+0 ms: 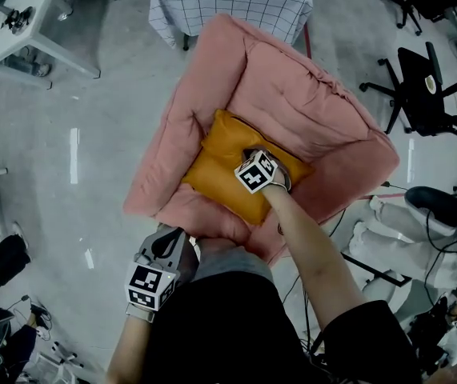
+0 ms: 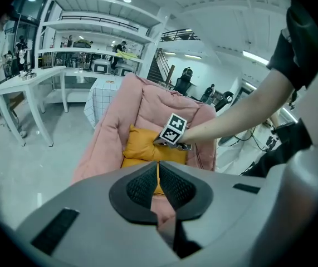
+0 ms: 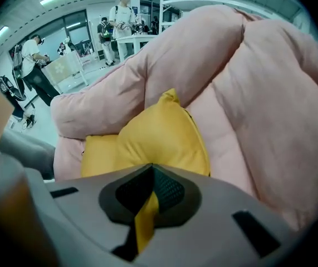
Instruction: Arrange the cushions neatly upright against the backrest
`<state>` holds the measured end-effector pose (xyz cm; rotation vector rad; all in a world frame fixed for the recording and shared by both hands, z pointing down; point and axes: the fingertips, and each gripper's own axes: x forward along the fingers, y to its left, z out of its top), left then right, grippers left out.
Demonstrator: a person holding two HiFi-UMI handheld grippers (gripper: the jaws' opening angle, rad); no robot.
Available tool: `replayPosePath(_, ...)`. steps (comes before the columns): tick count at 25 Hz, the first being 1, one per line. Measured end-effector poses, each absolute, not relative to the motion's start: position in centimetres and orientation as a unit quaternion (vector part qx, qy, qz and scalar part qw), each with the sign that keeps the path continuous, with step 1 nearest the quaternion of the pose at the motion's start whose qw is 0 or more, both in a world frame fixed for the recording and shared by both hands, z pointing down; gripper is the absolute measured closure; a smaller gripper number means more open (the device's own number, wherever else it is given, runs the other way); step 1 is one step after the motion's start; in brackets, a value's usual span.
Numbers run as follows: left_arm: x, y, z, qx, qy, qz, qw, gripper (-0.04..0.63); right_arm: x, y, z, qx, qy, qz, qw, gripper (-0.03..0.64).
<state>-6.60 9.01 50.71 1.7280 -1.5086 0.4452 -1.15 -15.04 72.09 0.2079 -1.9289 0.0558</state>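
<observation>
A mustard-yellow square fabric cushion (image 1: 216,162) lies on the seat of a pink quilted armchair (image 1: 172,134), in the middle of the head view. The padded pink backrest (image 1: 292,94) rises at the cushion's 1 o'clock.

The right hand-held gripper (image 3: 149,174) points steeply down onto the side of the cushion nearest the backrest. Its jaws are pressed together on a fold of the yellow cover, which shows as a strip running between the pads (image 3: 169,192). A pinch of cloth near that edge is likely chosen because the cushion is too thick to take whole. Lifting from there would also swing it up onto its near edge.

The left hand-held gripper (image 2: 159,170) hangs at 7 o'clock of the cushion, close by the person's body, jaws together on nothing (probably in reserve until the cushion needs steadying).

The cushion seems to rest mostly flat, face up, and is not yet upright. Its slightly longer axis runs from about 10 o'clock to 4 o'clock in the head view, along the foot of the backrest. One corner points to about 12 o'clock.
</observation>
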Motion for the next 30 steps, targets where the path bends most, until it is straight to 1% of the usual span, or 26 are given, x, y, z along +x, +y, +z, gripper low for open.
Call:
replayPosePath(7, -7.1, 9.7, 50.7, 0.675, -0.601, 0.169, 0.394, 0.574, -1.5, -15.8, 73.1, 0.102, -0.809, 0.025, 0.578, 0.609)
replayPosePath(9, -7.3, 9.9, 50.7, 0.677, -0.601, 0.167, 0.39, 0.574, -1.6, -15.3, 72.7, 0.103, -0.814, 0.029, 0.571, 0.607)
replayPosePath(15, -8.9, 10.0, 50.2, 0.686, -0.601, 0.16, 0.379, 0.574, -2.0, -13.3, 69.9, 0.139, -0.83, 0.096, 0.532, 0.607)
replayPosePath(22, -11.7, 10.2, 49.0, 0.72, -0.581, 0.151, 0.349, 0.574, -2.7, -11.3, 65.7, 0.215, -0.851, 0.143, 0.458, 0.607)
replayPosePath(26, -14.1, 10.7, 47.8, 0.744, -0.562, 0.147, 0.329, 0.574, -4.3, -9.8, 61.4, 0.253, -0.868, 0.149, 0.4, 0.607)
replayPosePath(30, -16.8, 11.1, 46.2, 0.763, -0.547, 0.114, 0.323, 0.574, -5.6, -7.8, 57.0, 0.306, -0.87, 0.156, 0.353, 0.607)
